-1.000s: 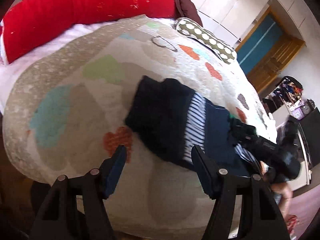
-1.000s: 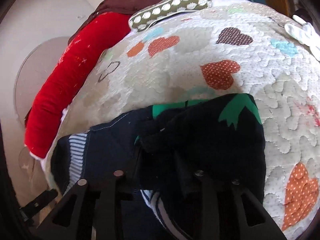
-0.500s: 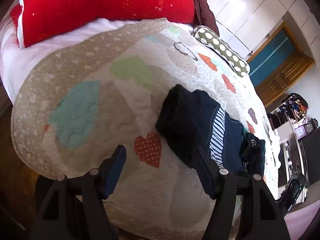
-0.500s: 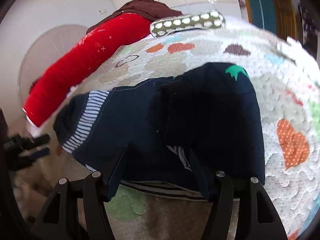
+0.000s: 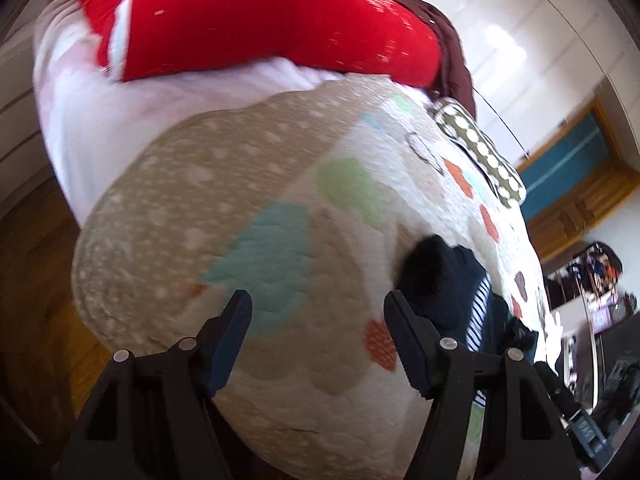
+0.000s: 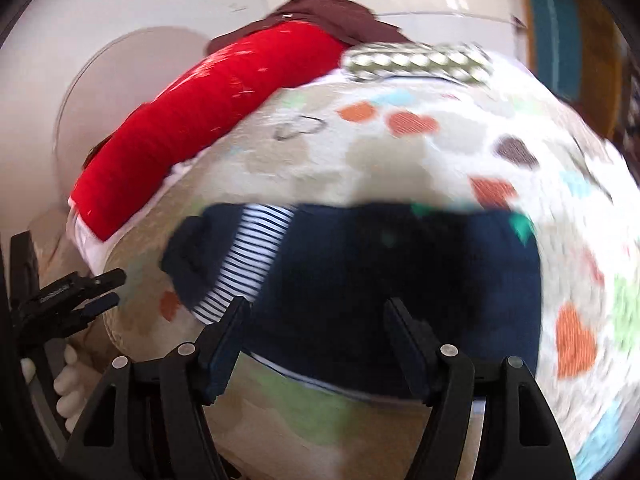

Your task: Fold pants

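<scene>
Right gripper (image 6: 316,330) hanging over quilt (image 6: 400,160), jaws opening, nothing pinched between them, pants (image 6: 380,264) lying flat just past fingertips. Left gripper (image 5: 318,320) hovering with fingers spread, empty, over teal patch near quilt edge; pants (image 5: 444,284) sitting off to its right, partly behind right finger. Pants lying folded, navy with striped band showing. Further back, red pillow (image 5: 260,20) and spotted cushion (image 6: 416,62) sitting at bed's head

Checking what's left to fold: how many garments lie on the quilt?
1: the navy pants, folded on the heart quilt. Others may lie outside the views.
</scene>
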{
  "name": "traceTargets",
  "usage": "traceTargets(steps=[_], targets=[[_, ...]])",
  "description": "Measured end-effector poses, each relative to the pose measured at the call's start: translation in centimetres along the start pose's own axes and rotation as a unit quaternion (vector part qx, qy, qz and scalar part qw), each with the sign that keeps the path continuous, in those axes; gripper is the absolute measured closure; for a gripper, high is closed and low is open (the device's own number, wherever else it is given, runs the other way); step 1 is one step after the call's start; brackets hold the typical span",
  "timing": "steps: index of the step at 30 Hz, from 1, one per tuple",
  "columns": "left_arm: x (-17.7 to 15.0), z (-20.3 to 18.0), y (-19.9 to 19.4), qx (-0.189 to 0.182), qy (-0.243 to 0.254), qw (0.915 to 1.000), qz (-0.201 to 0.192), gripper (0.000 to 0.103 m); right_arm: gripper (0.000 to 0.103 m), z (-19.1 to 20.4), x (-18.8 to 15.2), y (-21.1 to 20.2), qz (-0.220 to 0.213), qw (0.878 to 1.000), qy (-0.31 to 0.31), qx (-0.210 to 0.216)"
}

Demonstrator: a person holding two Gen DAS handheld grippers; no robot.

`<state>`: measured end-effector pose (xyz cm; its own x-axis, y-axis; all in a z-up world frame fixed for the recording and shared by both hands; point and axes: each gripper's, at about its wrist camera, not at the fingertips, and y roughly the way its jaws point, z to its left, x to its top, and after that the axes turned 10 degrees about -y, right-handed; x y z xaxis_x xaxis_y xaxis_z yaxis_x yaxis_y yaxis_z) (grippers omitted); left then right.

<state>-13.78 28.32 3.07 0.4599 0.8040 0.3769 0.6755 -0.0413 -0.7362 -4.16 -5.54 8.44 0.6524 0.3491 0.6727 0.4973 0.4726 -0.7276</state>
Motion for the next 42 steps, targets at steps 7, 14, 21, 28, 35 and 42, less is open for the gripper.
traceTargets(steps=[7,14,21,28,35,42], targets=[[0.6,2.1,-0.2,0.000,-0.024,0.9997,0.000,0.035,0.029,7.1,4.6,4.8,0.055,0.995,-0.079,0.024],[1.0,3.5,0.0,-0.004,-0.037,0.9993,0.009,0.035,0.029,13.8,7.2,12.1,0.117,0.981,-0.157,0.010],[1.1,3.7,-0.3,0.000,-0.023,0.9997,0.001,0.034,0.072,12.1,7.5,16.6,0.147,0.979,-0.131,-0.059],[0.0,1.4,-0.3,0.008,0.010,0.9998,0.012,0.034,0.080,7.4,7.8,9.3,0.048,0.998,-0.046,0.019],[-2.4,-3.2,0.0,0.013,0.066,0.9975,0.023,0.034,0.080,-1.7,5.7,1.7,-0.022,0.997,0.067,0.044],[-6.1,-8.5,1.9,0.017,0.152,0.9865,0.058,0.034,0.051,-14.0,-0.8,-2.2,-0.010,0.981,0.177,-0.079]])
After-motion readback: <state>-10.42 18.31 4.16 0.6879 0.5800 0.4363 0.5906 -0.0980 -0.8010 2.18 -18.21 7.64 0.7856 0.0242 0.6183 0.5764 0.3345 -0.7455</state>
